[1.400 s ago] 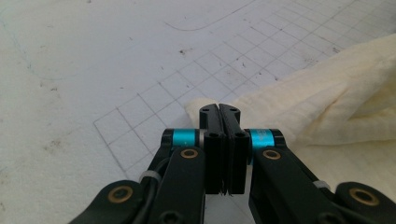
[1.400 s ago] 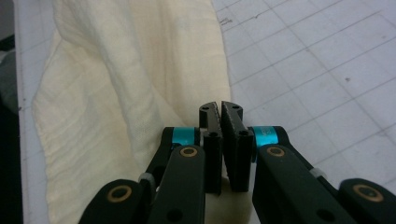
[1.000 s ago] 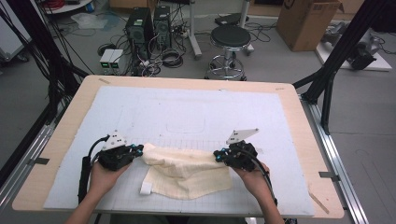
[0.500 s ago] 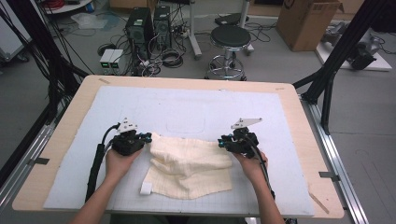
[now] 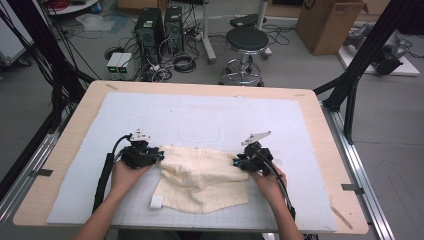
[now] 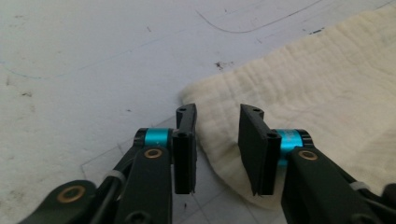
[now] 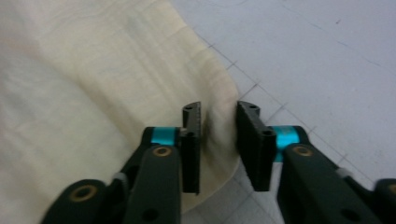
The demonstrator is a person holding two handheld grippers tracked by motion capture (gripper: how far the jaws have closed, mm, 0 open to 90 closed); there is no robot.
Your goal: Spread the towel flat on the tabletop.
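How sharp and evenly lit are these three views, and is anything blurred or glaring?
High view: even light, soft, no glare on the mat. Left gripper view: jaws crisp, cloth weave sharp, faint shadow under them. Right gripper view: cloth blurred and washed out at the far left, jaws sharper.

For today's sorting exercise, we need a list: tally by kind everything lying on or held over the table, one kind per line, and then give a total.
Cream cloths: 1
White tags on the cloth: 1
White mats covering the table: 1
Hand-held grippers: 2, the left gripper and the right gripper, both with jaws apart over the cloth's edges
Total: 5
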